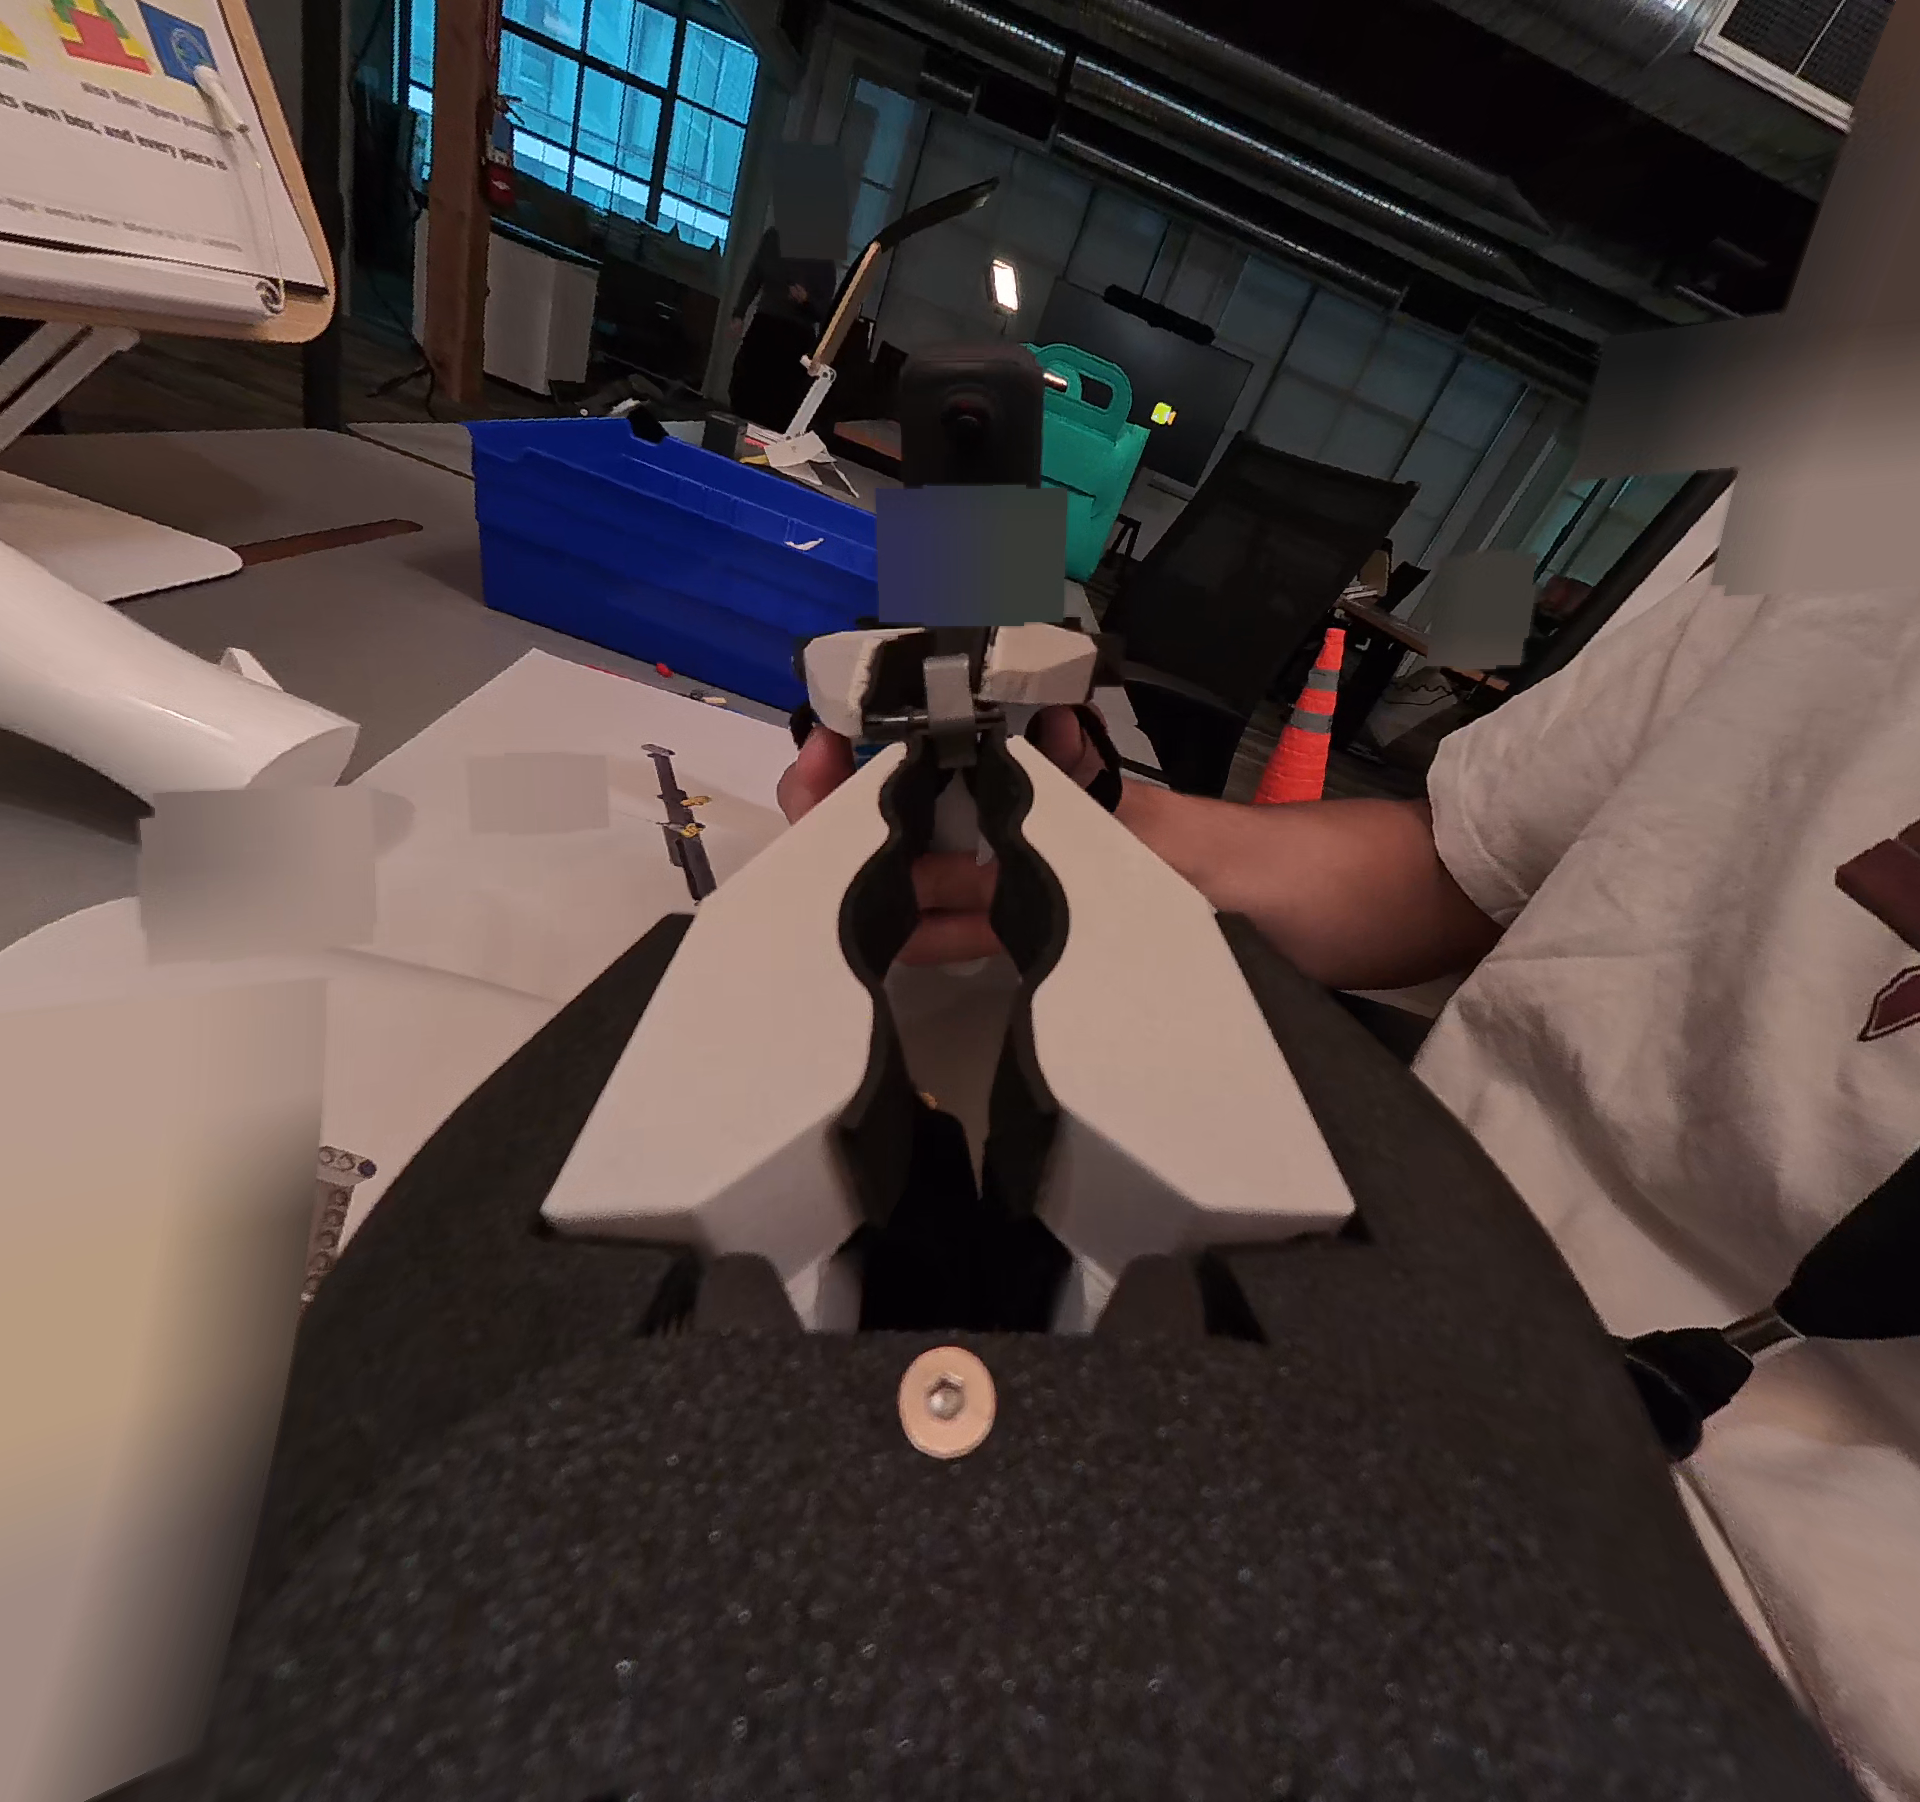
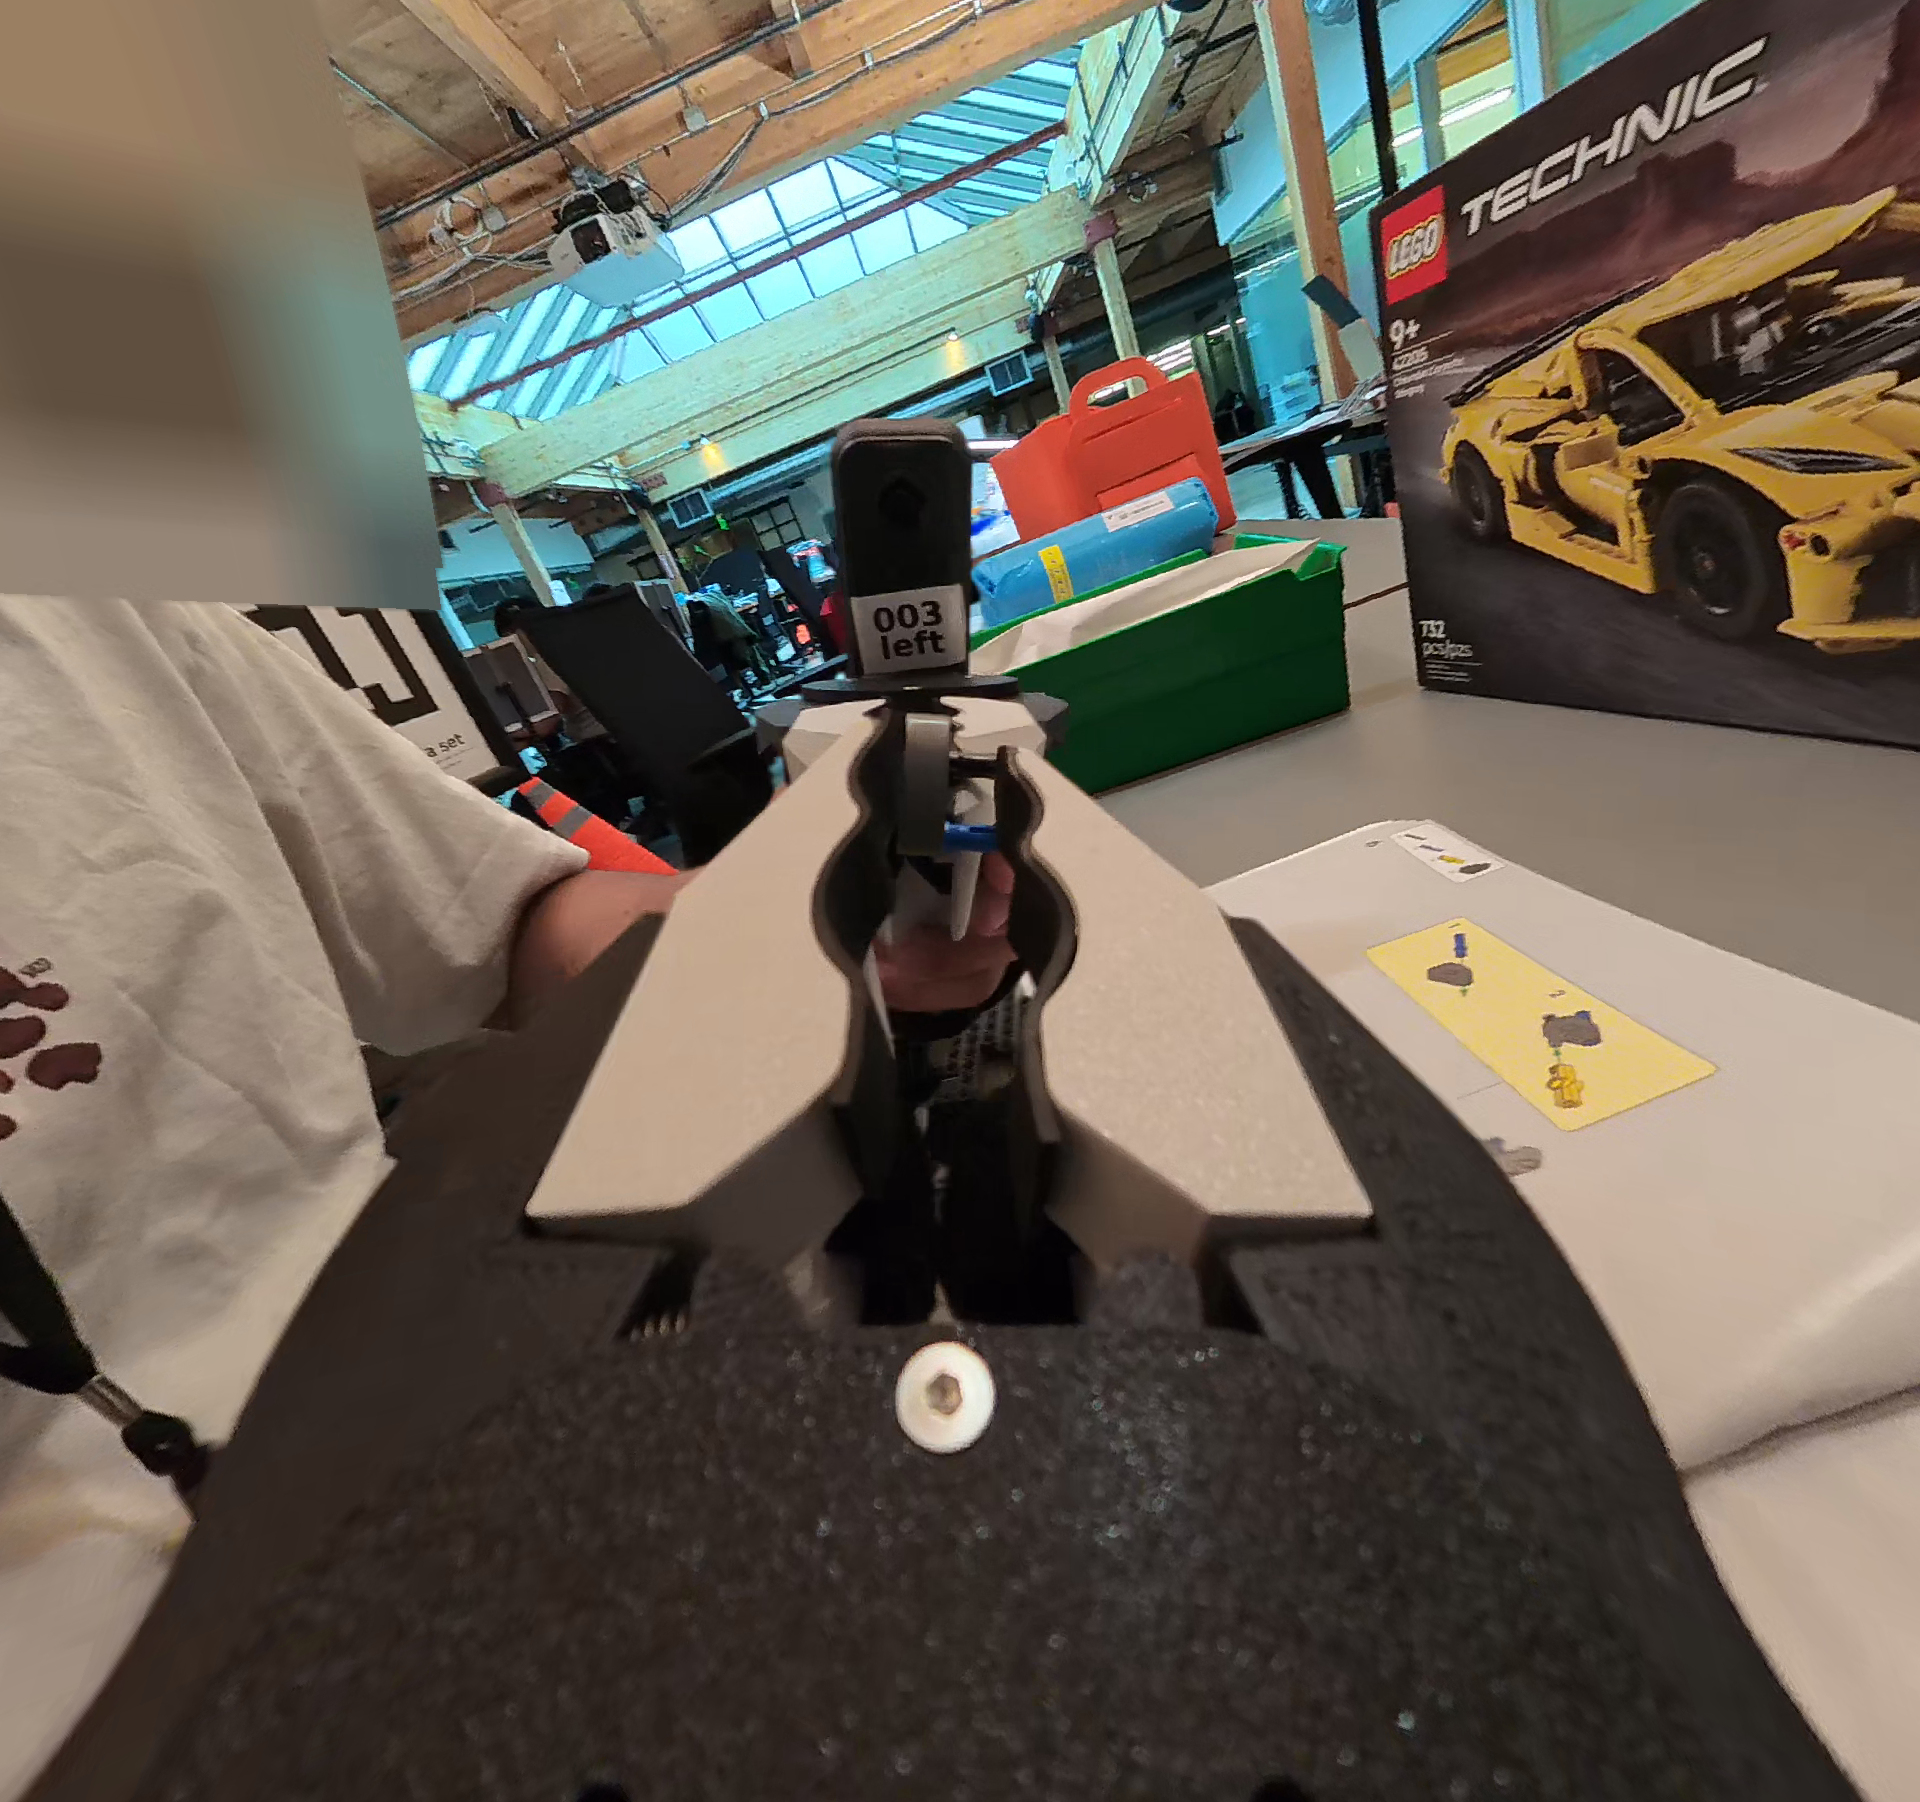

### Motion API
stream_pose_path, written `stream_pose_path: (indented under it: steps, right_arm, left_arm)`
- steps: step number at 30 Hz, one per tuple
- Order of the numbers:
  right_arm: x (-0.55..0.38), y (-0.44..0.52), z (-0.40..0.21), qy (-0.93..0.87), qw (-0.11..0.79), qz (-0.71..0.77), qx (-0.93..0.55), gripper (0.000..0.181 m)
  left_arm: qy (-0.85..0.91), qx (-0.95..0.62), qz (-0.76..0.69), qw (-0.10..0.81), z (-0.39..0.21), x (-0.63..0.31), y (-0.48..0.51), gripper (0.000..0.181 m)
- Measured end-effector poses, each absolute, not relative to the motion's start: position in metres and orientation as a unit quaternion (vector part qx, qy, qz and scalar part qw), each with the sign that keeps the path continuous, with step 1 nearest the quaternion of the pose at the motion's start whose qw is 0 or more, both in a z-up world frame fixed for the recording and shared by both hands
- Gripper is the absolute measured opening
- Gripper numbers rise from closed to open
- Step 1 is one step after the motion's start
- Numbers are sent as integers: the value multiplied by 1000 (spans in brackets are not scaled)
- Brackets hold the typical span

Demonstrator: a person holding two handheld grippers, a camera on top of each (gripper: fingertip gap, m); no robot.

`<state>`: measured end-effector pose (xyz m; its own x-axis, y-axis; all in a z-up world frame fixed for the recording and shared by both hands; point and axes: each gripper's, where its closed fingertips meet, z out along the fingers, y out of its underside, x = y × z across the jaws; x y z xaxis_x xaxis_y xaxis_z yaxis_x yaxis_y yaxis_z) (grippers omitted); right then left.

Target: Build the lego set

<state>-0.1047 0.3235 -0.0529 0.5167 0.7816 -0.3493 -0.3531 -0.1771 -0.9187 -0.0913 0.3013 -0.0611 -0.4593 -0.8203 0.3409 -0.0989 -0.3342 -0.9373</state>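
Note:
My two grippers face each other tip to tip above the table. In the left wrist view, my left gripper (image 1: 948,750) is shut on a small grey Technic piece (image 1: 948,698) with a black pin at its side. The right gripper's white fingertips (image 1: 847,682) sit just behind it. In the right wrist view, my right gripper (image 2: 940,744) is closed around a grey Technic piece (image 2: 923,781) that carries a blue pin (image 2: 968,830). I cannot tell whether this is one piece or two joined. The hand holding each far gripper shows behind the fingers.
An open instruction booklet (image 2: 1538,1025) lies to the right, with the set's box (image 2: 1662,422) and a green bin (image 2: 1195,672) behind it. A blue bin (image 1: 665,557), white paper (image 1: 540,817) with a dark long assembly (image 1: 686,833), and a clipboard (image 1: 135,90) lie to the left. The grippers are tip to tip, or close to it.

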Motion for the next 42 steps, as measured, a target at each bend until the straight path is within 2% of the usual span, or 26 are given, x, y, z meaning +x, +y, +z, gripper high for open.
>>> stream_pose_path:
  steps: [11, 22, 24, 28, 37, 38, 42]
  right_arm:
    - [-105, 322, -56, -189, 617, 443, -622, 13]
    - [-100, 327, -50, -182, 648, 423, -607, 14]
    - [-100, 327, -48, -173, 644, 440, -601, 15]
    - [-100, 329, -54, -175, 628, 441, -617, 15]
    - [-96, 330, -62, -200, 631, 386, -643, 15]
    - [-96, 330, -61, -203, 637, 376, -642, 16]
    - [-96, 326, -60, -218, 633, 377, -639, 16]
  left_arm:
    - [493, -461, -705, 218, -64, -91, 300, 6]
    - [486, -473, -695, 239, -62, -87, 305, 6]
    - [494, -481, -676, 260, -65, -85, 308, 17]
    - [530, -484, -625, 307, -72, -82, 309, 26]
    - [529, -485, -622, 314, -71, -83, 312, 20]
    - [532, -480, -622, 315, -71, -83, 310, 13]
    - [557, -463, -597, 345, -71, -84, 305, 13]
